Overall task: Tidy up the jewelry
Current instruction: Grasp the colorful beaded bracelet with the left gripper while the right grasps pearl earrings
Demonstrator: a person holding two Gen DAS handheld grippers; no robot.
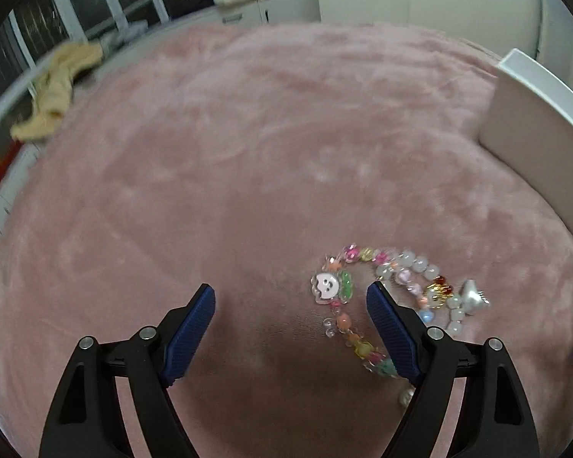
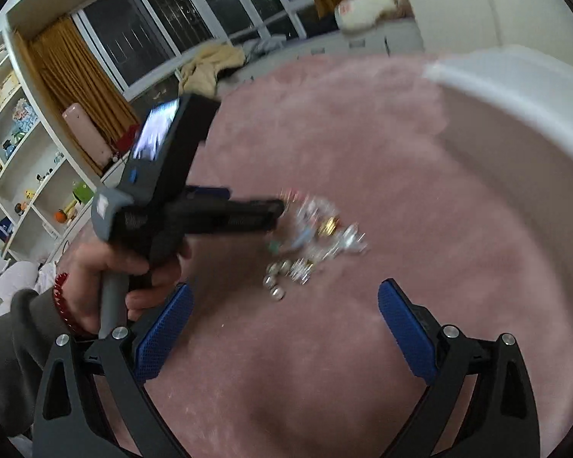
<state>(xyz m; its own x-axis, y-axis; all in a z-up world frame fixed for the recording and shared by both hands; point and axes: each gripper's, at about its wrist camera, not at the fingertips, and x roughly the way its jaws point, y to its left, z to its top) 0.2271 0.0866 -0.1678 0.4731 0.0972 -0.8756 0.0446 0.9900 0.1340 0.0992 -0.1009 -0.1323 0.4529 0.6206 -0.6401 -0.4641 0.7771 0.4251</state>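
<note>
two grippers, both over a pink plush blanket (image 1: pixel 248 133) that fills most of each view. room behind: dark windows with white frames (image 2: pixel 164 26) along the top, mustard curtains (image 2: pixel 68 72) upper left of the right wrist view, white shelf unit (image 2: pixel 23 160) with small toys down its left edge. beige cloth (image 1: pixel 53 91) lies crumpled at the upper left of the left wrist view, past the blanket edge. white box (image 1: pixel 534 129) stands at the right edge, on the blanket.

beaded jewelry pile (image 1: pixel 386 297) lies on the blanket, lower right of centre in the left wrist view. colourful bead bracelet (image 1: pixel 343 305) with a smiley face charm (image 1: pixel 326 285) curves from top centre of the pile down toward the lower right, long axis roughly vertical in frame, its lower end passing behind the right finger. white bead strand (image 1: pixel 420 267) runs off to the right of it, silver charm (image 1: pixel 473 295) at the far right. in the right wrist view the pile (image 2: pixel 313 240) is blurred at mid frame, spread left to right.

left gripper (image 1: pixel 291 294) jaws released, spread wide, holding nothing; right fingertip is just at the beads, contact unclear. right gripper (image 2: pixel 284 292) also spread wide, nothing between the pads, pile just above it in frame. left hand (image 2: pixel 126 271) grips the left tool's handle, red bead bracelet (image 2: pixel 67 305) on that wrist.
</note>
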